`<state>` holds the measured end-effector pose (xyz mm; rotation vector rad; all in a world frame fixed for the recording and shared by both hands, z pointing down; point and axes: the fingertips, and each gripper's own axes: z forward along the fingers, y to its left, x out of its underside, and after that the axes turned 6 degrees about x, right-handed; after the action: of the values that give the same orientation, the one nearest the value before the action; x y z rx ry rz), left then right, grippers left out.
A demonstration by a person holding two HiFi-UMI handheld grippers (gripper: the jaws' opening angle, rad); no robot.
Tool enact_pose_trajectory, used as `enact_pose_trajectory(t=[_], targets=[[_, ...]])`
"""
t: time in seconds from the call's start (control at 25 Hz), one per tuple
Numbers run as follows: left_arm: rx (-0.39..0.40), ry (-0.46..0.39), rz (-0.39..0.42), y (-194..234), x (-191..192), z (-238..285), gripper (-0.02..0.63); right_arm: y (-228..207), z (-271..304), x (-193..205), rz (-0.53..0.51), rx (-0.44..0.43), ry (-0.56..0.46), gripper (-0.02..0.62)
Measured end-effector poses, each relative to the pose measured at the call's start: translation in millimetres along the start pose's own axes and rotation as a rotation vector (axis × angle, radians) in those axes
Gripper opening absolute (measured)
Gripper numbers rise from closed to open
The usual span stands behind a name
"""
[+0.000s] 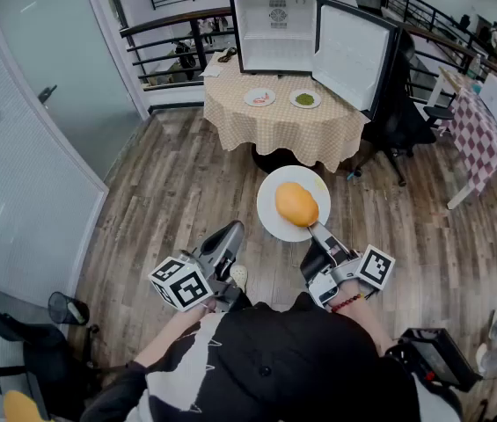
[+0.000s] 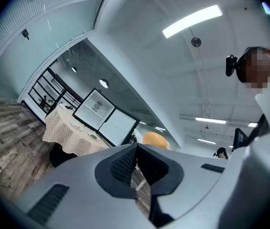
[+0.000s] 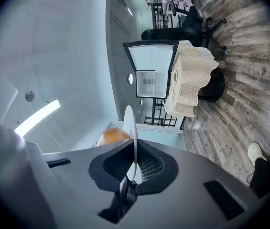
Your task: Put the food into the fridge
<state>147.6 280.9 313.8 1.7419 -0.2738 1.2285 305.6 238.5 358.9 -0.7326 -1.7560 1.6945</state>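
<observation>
a fridge (image 1: 276, 32) is set on the far part of a table (image 1: 274, 134), its door (image 1: 351, 53) swung out to the right. before the fridge, a left small plate (image 1: 259, 98) and a right small plate (image 1: 305, 99) are laid side by side on the table. a chair (image 1: 402, 112) is placed just right of the table, and a second table (image 1: 486, 143) further right. nearer, a large plate (image 1: 270, 205) is clamped at its near rim by the right gripper (image 1: 311, 227), with a round food item (image 1: 296, 204) on it. the left gripper (image 1: 233, 229) is held to its left, jaws closed, apart from the plate.
</observation>
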Motion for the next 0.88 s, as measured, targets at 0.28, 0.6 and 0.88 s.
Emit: enact_pose_trajectory(t=[0.28,0.6,0.88], targets=[[0.030,0.012,0.051,-11.9,2.4,0.1,0.015,1.2,-4.2,-3.3,-0.024,0.017,0.005,0.021],[0.049,0.004,0.075,-6.4,1.7,7.4,0.015,1.0,-4.3,-3.3,-0.040,0.028,0.008,0.021],[0.136,0.006,0.126,28.9,-16.3,25.1,0.015,-8.8,45.5,-9.2,-0.047,0.031,0.017,0.023]])
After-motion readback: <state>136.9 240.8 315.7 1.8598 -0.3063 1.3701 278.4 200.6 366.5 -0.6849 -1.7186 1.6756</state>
